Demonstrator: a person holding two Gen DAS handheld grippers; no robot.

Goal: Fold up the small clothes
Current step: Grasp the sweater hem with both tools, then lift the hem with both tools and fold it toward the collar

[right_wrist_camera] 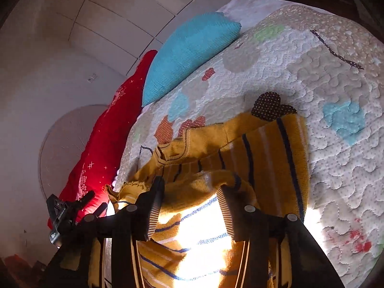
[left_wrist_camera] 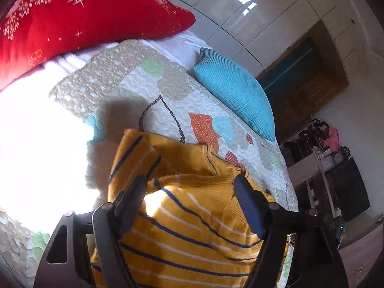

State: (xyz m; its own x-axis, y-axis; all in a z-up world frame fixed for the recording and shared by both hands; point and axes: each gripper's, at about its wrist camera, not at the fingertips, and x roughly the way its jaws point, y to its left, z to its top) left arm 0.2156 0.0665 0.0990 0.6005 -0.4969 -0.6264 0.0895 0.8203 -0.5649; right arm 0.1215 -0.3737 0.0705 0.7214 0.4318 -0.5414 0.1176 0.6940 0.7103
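A small mustard-yellow knit sweater (left_wrist_camera: 187, 216) with navy and white stripes lies partly folded on the quilted bedspread (left_wrist_camera: 134, 88). My left gripper (left_wrist_camera: 189, 182) hovers over it with its jaws spread wide, the sweater's folded layer showing between the fingers. In the right wrist view the sweater (right_wrist_camera: 264, 148) lies with a sleeve or flap turned over near the neckline. My right gripper (right_wrist_camera: 192, 187) is open, its fingers either side of that folded-over flap. The left gripper (right_wrist_camera: 72, 206) shows at the lower left of the right wrist view.
A red cushion (left_wrist_camera: 72, 19) and a teal cushion (left_wrist_camera: 235, 88) lie along the bed's far side, also seen as red cushion (right_wrist_camera: 105, 144) and teal cushion (right_wrist_camera: 187, 52). Bright sunlight washes out part of the quilt (left_wrist_camera: 36, 144). A cluttered shelf (left_wrist_camera: 326, 158) stands beyond the bed.
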